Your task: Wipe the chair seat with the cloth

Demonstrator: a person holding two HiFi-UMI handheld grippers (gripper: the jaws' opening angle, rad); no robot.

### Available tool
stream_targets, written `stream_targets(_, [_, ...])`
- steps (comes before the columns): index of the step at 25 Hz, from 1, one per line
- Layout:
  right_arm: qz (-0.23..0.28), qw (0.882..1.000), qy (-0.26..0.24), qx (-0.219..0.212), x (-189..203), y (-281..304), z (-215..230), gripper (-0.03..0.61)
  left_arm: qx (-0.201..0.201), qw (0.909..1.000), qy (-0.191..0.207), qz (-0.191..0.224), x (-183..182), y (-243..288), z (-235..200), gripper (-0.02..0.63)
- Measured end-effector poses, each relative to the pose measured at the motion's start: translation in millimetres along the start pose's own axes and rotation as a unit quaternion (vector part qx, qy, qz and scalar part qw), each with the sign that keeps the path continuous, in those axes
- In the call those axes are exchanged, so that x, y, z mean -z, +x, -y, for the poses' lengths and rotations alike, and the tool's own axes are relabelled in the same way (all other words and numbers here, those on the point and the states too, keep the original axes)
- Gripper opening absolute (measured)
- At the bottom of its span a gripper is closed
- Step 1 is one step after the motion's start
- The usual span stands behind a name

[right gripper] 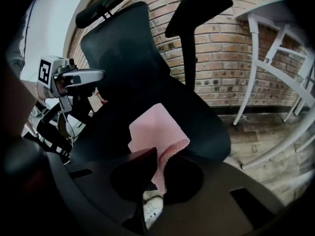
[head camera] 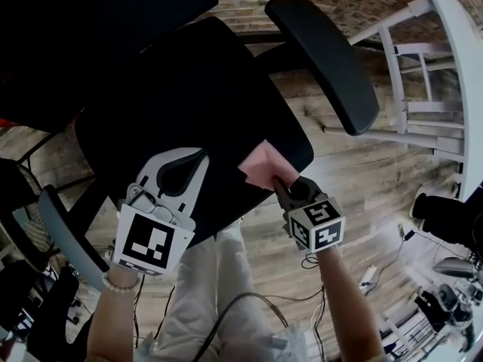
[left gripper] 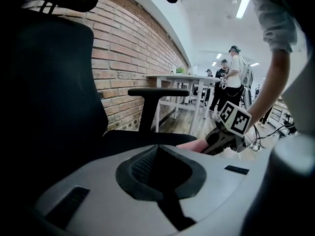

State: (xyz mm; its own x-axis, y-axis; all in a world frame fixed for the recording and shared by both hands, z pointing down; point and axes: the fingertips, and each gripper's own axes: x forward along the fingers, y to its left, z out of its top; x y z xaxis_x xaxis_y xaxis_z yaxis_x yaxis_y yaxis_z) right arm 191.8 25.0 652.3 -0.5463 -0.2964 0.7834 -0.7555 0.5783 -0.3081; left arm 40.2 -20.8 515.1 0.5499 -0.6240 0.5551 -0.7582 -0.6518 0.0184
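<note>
- Head view: the pink cloth (head camera: pixel 263 163) lies on the near right corner of the black chair seat (head camera: pixel 189 89). It looks thin, soft and light, best pinched at an edge. The right claw (head camera: pixel 278 183) reaches in from the near side.
- Left gripper view: the left claw (left gripper: pixel 157 149) has its jaws together and empty, low over the seat's near edge.
- Right gripper view: the right claw's jaws are clamped on the cloth's near edge, which folds limply; the rest lies flat on the seat.

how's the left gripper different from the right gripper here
The left gripper is light grey; the right gripper is dark. The right gripper's jaws pinch the pink cloth at the chair seat's front edge, while the left gripper's jaws are closed on nothing. The left gripper hangs over the seat itself; the right one sits at its edge. Both carry a marker cube.
</note>
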Motion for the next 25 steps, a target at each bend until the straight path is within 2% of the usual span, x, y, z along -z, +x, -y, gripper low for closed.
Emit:
stream_targets(10, [0.019, 0.997, 0.048, 0.064, -10, -25, 62, 0.051, -0.001, 1.0, 0.005, 0.0, -10, 1, -5, 0.018])
stream_targets(14, [0.022, 0.995, 0.057, 0.079, -11, -31, 71, 0.051, -0.011, 0.9999, 0.001, 0.0, -13, -5, -13, 0.018])
stream_targets(20, [0.035, 0.996, 0.06, 0.055, -23, -42, 32, 0.051, -0.015, 0.9998, 0.004, -0.009, -27, -29, -15, 0.018])
stream_targets(25, [0.045, 0.997, 0.062, 0.032, -41, -62, -17, 0.051, -0.016, 0.9996, -0.015, -0.014, -49, -65, -3, 0.018])
